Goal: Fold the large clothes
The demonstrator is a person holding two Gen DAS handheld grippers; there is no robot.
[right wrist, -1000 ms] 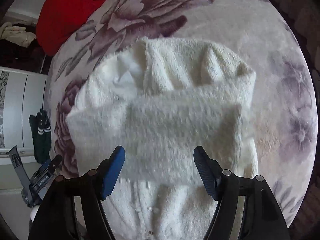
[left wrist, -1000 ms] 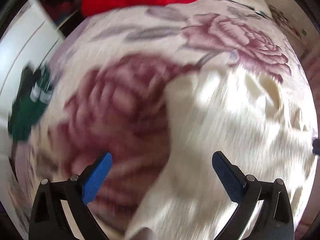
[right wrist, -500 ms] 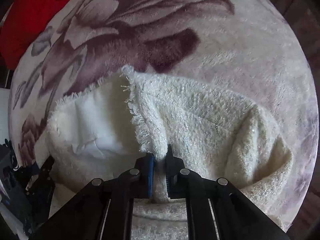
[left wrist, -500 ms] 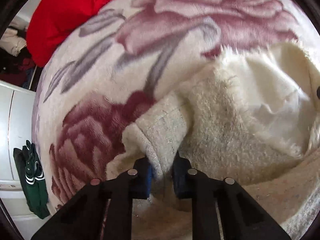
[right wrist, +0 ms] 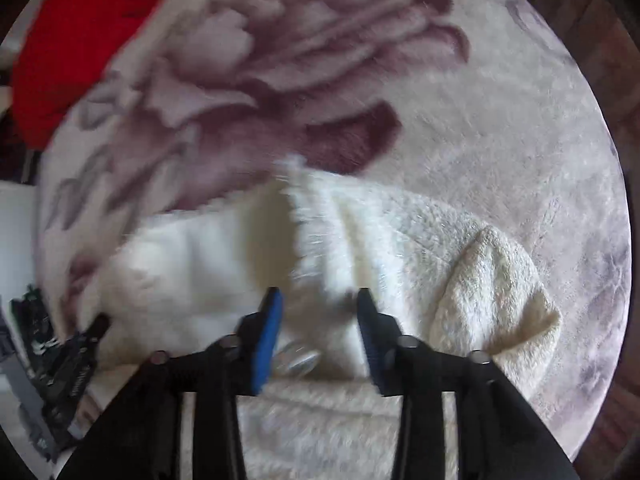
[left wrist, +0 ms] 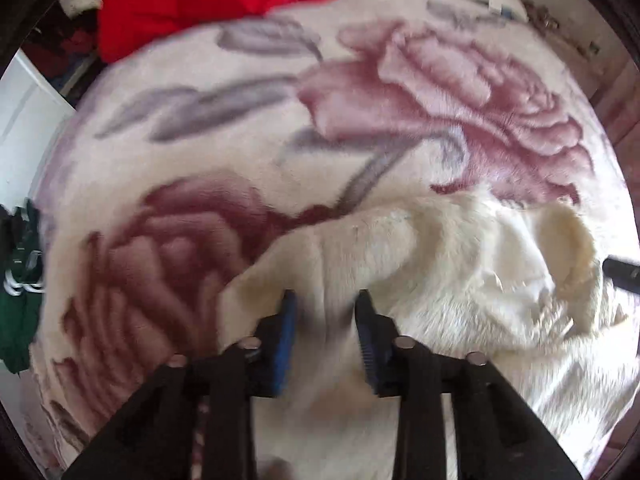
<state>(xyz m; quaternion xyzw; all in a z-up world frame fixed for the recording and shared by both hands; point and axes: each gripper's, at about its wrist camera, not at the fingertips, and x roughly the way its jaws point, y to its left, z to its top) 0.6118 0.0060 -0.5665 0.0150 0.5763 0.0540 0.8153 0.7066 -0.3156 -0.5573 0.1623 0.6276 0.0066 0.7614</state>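
My left gripper stands part open, its blue pads straddling a raised fold of the cream fleece garment without closing on it. My right gripper is likewise part open, one pad on either side of the garment's fringed edge; whether the pads touch the pile I cannot tell through the blur. A clear button shows just behind the right pads. The garment lies bunched toward the near edge of the rose-patterned blanket, its smooth lining exposed on the left and a rolled cuff on the right. A red cloth lies at the blanket's far left corner; a green garment hangs beyond its left edge.
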